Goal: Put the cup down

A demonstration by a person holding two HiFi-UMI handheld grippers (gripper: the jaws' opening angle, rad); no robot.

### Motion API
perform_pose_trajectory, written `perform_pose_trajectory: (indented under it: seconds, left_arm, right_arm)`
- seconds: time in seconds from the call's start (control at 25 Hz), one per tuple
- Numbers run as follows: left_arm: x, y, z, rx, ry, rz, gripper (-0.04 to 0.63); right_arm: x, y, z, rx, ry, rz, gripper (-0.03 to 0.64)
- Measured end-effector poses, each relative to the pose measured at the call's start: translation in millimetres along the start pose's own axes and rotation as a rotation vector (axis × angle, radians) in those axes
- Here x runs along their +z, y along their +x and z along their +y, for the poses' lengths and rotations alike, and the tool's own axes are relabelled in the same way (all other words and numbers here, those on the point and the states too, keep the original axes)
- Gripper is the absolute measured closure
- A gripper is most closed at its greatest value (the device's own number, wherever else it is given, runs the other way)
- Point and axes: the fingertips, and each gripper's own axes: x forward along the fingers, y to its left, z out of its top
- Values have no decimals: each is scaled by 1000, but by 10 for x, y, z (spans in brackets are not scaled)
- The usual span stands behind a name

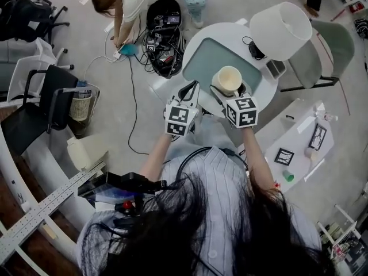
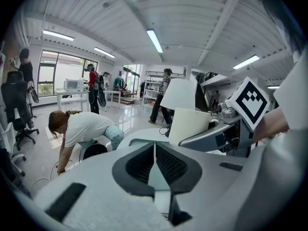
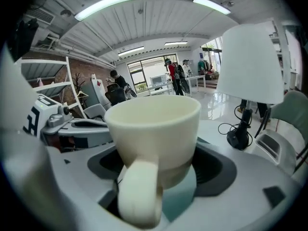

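Where our right gripper [image 3: 161, 174] closes: its two jaws are clamped on the cream cup [image 3: 154, 124], one on each side of the lower body, with the handle [image 3: 139, 196] turned back toward us.
Cup: upright, over the near right part of the teal mat [image 1: 207, 59]; we cannot tell whether its base touches.
Left gripper [image 2: 154, 160]: jaws pressed together with nothing between them, just left of the cup, tips at the mat's near left edge.
Table [image 1: 195, 42]: round and white, carrying the mat.
Lamp [image 1: 282, 30]: white shade, standing on the table to the far right of the cup.
Floor, far left: a person [image 1: 129, 2] bends over black cables [image 1: 164, 50].
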Motion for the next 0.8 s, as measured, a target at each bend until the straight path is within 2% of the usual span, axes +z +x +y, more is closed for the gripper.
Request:
perform_pose_trajectory:
  seconds: [0.36, 0.6, 0.8]
  left_arm:
    - [-67, 350, 215, 57, -32, 43, 571]
    - [-122, 485, 376, 104, -62, 70, 571]
    - [-221, 542, 461, 110, -83, 99, 571]
  right_arm:
    - [-102, 690, -326, 62, -79, 99, 216]
    - [-191, 1073, -405, 104, -115, 159, 216]
    - [-234, 1330, -440, 118, -130, 195, 216]
